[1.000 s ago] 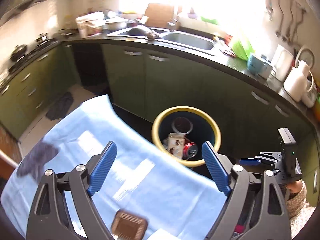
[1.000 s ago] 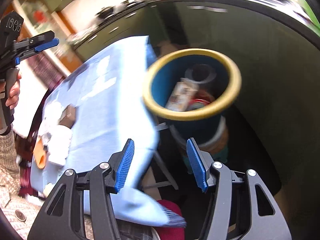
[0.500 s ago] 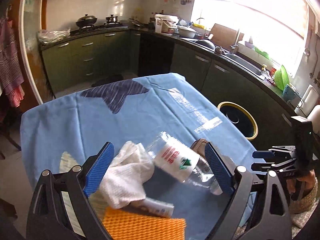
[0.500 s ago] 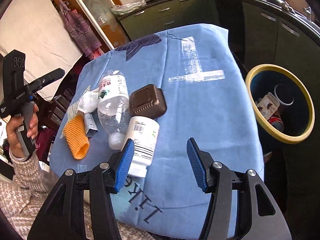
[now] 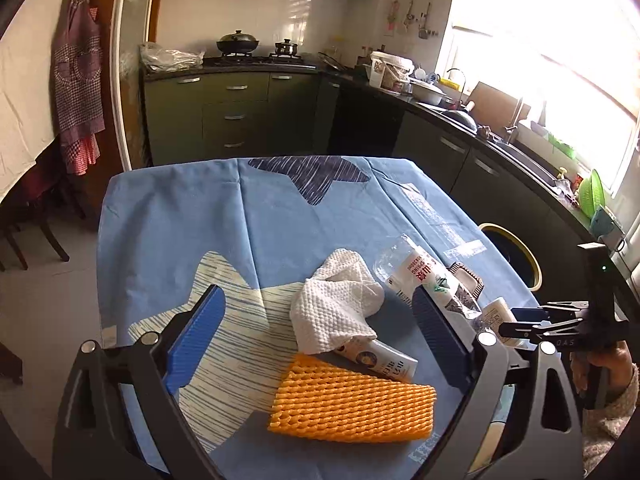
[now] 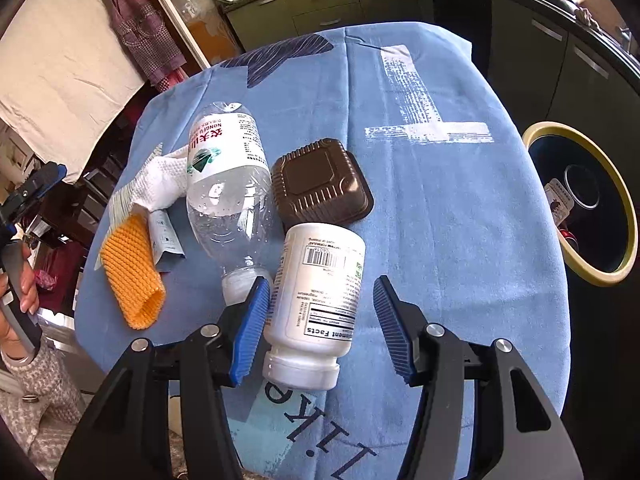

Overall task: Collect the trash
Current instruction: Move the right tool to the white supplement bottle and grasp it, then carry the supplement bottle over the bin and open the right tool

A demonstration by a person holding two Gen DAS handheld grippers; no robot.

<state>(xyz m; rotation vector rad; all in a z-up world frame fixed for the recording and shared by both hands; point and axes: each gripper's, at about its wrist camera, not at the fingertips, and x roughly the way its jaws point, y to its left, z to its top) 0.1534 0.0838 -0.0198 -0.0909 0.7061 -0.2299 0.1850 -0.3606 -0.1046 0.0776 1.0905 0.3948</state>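
Note:
Trash lies on the blue cloth [image 5: 200, 220]. An orange foam net [image 5: 352, 400], a crumpled paper towel [image 5: 336, 308] and a small tube [image 5: 384, 360] lie in front of my left gripper [image 5: 316, 336], which hangs open above them. A white pill bottle [image 6: 316, 308] lies on its side between the open jaws of my right gripper [image 6: 320, 328], close to the left pad and clear of the right one. Beyond it are a clear water bottle [image 6: 228, 184] and a brown plastic tray [image 6: 320, 184]. The yellow-rimmed bin [image 6: 600, 276] stands beside the table's right edge.
Dark green kitchen cabinets [image 5: 224, 116] and a counter with a sink [image 5: 516, 148] run behind and to the right of the table. A dark chair [image 5: 24, 220] stands to the left. A person's hand [image 6: 24, 292] holds the left gripper's handle.
Both views have swung from the bin to the table. My left gripper now hangs over the paper towel and foam net. My right gripper has come closer, so the pill bottle lies between its jaws.

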